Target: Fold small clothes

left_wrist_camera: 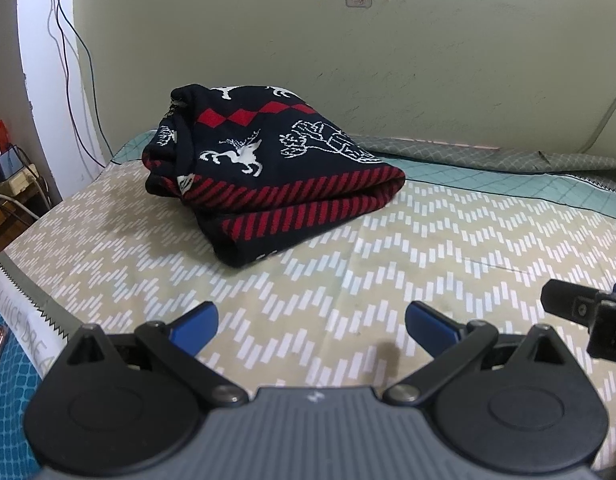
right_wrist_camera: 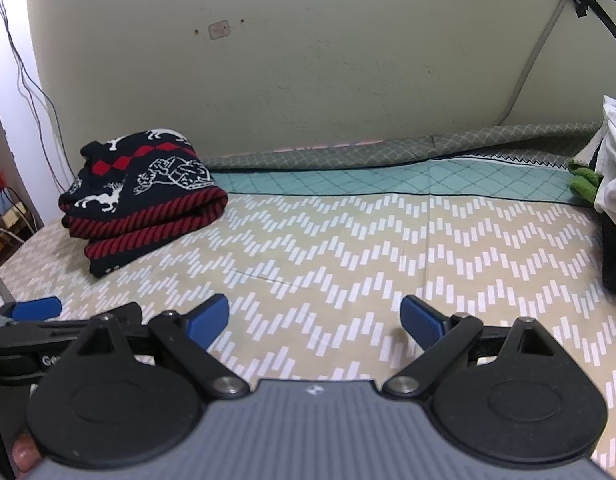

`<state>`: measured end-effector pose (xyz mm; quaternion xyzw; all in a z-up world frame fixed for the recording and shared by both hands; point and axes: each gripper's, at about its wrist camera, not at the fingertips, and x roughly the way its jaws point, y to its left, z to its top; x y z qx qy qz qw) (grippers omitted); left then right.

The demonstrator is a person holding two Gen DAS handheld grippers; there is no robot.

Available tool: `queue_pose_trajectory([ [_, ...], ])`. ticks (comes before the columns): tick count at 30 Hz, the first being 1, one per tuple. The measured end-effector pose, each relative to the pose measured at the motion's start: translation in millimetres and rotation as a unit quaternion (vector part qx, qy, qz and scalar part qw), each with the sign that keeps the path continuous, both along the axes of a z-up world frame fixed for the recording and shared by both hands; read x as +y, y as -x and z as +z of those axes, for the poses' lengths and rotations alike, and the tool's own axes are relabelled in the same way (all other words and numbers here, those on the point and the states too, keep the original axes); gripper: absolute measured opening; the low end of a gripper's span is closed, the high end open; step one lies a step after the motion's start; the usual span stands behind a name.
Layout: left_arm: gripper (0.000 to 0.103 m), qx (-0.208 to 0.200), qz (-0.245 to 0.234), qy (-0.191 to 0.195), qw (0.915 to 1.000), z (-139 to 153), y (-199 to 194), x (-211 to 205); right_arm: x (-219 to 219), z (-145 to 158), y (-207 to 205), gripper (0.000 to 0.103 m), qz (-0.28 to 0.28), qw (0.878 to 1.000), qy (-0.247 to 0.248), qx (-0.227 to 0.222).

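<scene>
A dark navy sweater [left_wrist_camera: 268, 168] with red stripes and white reindeer lies folded in a thick bundle on the zigzag-patterned bed sheet [left_wrist_camera: 448, 240]. It also shows in the right wrist view [right_wrist_camera: 142, 196] at the far left. My left gripper [left_wrist_camera: 311, 322] is open and empty, low over the sheet, a short way in front of the sweater. My right gripper [right_wrist_camera: 314, 320] is open and empty over the sheet, to the right of the sweater. The right gripper's tip shows in the left wrist view [left_wrist_camera: 584, 308]; the left gripper's tip shows in the right wrist view [right_wrist_camera: 36, 308].
A pile of white and dark clothes [right_wrist_camera: 614, 168] with a green item [right_wrist_camera: 586, 182] sits at the right edge. A grey and teal blanket [right_wrist_camera: 388, 168] runs along the wall. Cables [left_wrist_camera: 64, 40] and clutter [left_wrist_camera: 8, 168] stand beyond the bed's left edge.
</scene>
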<state>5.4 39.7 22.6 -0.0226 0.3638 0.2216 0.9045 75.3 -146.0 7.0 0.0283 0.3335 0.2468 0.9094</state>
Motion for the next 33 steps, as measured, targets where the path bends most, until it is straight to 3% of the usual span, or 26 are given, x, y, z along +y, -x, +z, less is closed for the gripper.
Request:
queue_pose_trajectory([
  [33,0.103,0.001,-0.001,-0.003,1.0000,0.6,0.0,-1.9,-0.5,-0.2,7.0,0.088,-0.055,0.998,0.004,0.007],
])
